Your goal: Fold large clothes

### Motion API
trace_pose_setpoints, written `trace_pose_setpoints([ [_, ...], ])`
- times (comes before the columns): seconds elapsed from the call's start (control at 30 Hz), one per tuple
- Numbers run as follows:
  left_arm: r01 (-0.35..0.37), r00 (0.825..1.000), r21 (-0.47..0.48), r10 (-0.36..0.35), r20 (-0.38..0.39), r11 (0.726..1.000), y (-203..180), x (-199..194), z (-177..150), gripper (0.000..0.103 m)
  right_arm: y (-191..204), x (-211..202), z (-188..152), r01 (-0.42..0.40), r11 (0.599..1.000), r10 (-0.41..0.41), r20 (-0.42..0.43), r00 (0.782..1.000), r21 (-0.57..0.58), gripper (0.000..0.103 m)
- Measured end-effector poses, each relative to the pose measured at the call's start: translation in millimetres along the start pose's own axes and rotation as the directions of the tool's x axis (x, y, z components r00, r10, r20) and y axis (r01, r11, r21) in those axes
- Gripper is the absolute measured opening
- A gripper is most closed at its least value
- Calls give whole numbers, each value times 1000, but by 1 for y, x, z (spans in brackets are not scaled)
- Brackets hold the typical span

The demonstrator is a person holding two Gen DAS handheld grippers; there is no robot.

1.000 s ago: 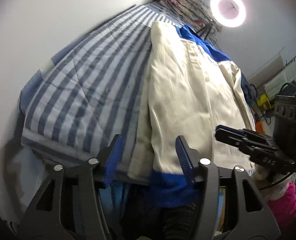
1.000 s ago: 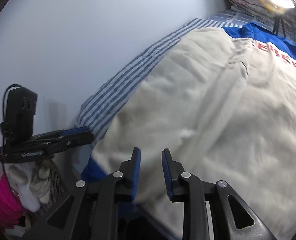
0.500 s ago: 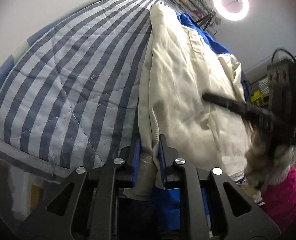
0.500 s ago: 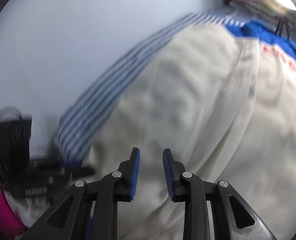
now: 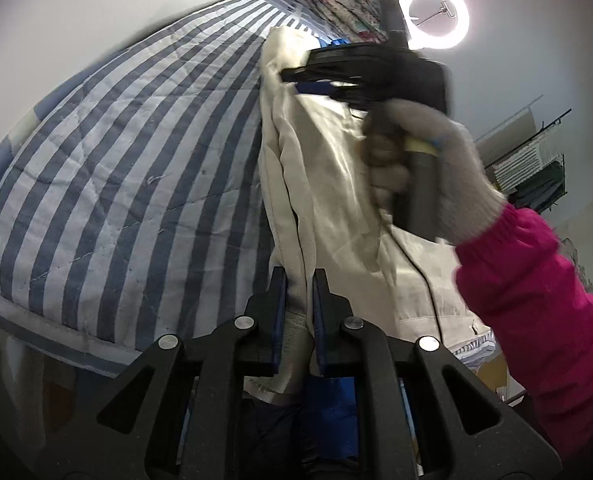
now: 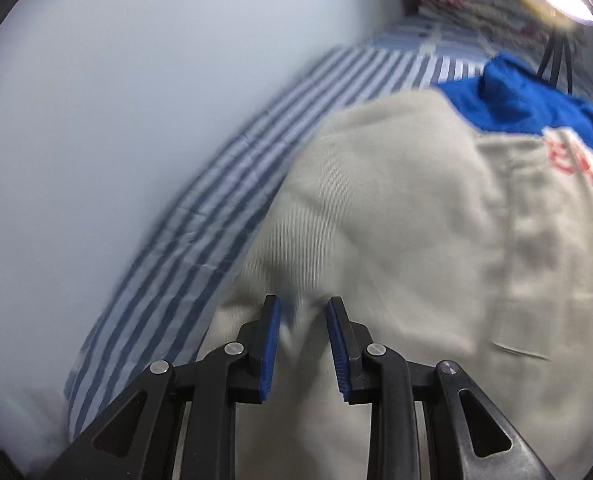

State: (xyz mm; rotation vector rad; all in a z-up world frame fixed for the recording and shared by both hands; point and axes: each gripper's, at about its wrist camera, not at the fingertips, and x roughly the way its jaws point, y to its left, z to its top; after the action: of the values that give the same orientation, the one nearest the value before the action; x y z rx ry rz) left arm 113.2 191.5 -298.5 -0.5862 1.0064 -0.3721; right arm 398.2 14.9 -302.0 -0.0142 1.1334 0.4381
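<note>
One large cream garment (image 5: pixel 336 184) with blue panels lies bunched along the right side of your striped bed quilt (image 5: pixel 128 184), its folded edge running up toward the rolled floral bedding (image 5: pixel 340 4) at the far end. Your left tool (image 5: pixel 298 292) has just been closing and now clamps a gathered ridge of that cream cloth between its blue pads (image 5: pixel 279 312). Your right tool (image 6: pixel 303 320) hangs above the cream fabric with its jaws only narrowly parted; the cloth shows in the gap, but the blurred frame does not let you tell whether the pads press it. In the left wrist view your right hand (image 5: pixel 428 168), in a grey knit glove with a pink sleeve (image 5: pixel 536 300), holds that tool over the garment's middle. Red lettering (image 6: pixel 580 168) sits below the blue yoke (image 6: pixel 524 100). Beyond the bed a ring light (image 5: pixel 434 14) glows.
</note>
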Motion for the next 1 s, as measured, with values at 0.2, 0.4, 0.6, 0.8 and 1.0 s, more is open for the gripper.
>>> trace_pose_setpoints([
  [0.2, 31, 999, 11, -31, -5, 999, -11, 6, 7, 9, 2, -1, 12, -9, 1000, 9, -48, 999, -9, 30],
  [0.4, 39, 999, 66, -39, -5, 997, -29, 12, 11, 9, 1, -19, 43, -60, 998, 61, -56, 997, 8, 65],
  [0.6, 29, 1000, 92, -29, 1, 995, -38, 14, 13, 9, 41, 15, 46, 81, 986, -107, -180, 978, -149, 62],
  [0.8, 1, 1000, 112, -1, 2, 994, -57, 19, 13, 9, 49, 28, 38, 196, 950, -241, -171, 955, -243, 12],
  [1.0, -31, 1000, 223, 29, 10, 974, -98, 28, 12, 9, -7, -18, 38, -39, 999, 38, -89, 995, -7, 2],
])
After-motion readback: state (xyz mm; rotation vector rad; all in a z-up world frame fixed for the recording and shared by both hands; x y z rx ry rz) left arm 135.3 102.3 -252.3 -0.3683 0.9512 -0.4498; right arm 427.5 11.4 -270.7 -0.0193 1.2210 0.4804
